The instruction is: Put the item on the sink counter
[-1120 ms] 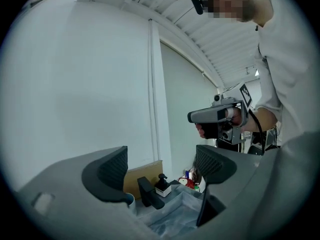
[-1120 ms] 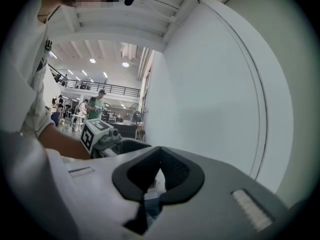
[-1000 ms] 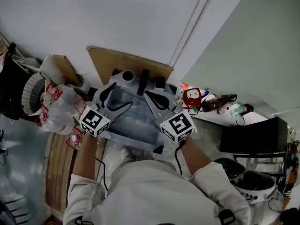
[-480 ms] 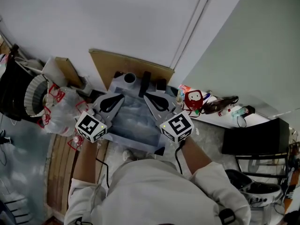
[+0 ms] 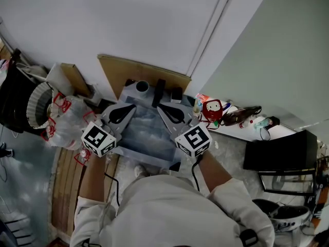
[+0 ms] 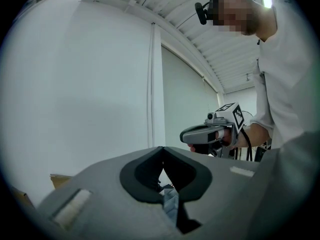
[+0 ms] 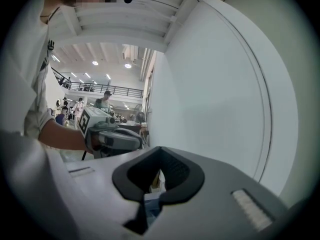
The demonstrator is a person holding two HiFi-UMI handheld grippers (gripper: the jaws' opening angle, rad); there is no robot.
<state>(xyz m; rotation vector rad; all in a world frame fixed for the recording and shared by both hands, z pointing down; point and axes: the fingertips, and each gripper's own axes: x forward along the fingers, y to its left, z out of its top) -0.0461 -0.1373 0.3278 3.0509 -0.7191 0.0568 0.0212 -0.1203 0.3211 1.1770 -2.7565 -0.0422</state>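
Blue-grey item (image 5: 146, 133) held at 2 sides.
Left gripper (image 5: 131, 108) — jaws just closed — and right gripper (image 5: 162, 108) are each pinched on its edge, likely for an even lift.

Left tongs (image 5: 132, 107) just shut, right (image 5: 159, 108) shut

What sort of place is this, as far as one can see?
Probably a partitioned booth inside a large industrial hall, not a home: a white partition wall, a cardboard sheet leaning on it, and a mezzanine railing under ceiling lights beyond.
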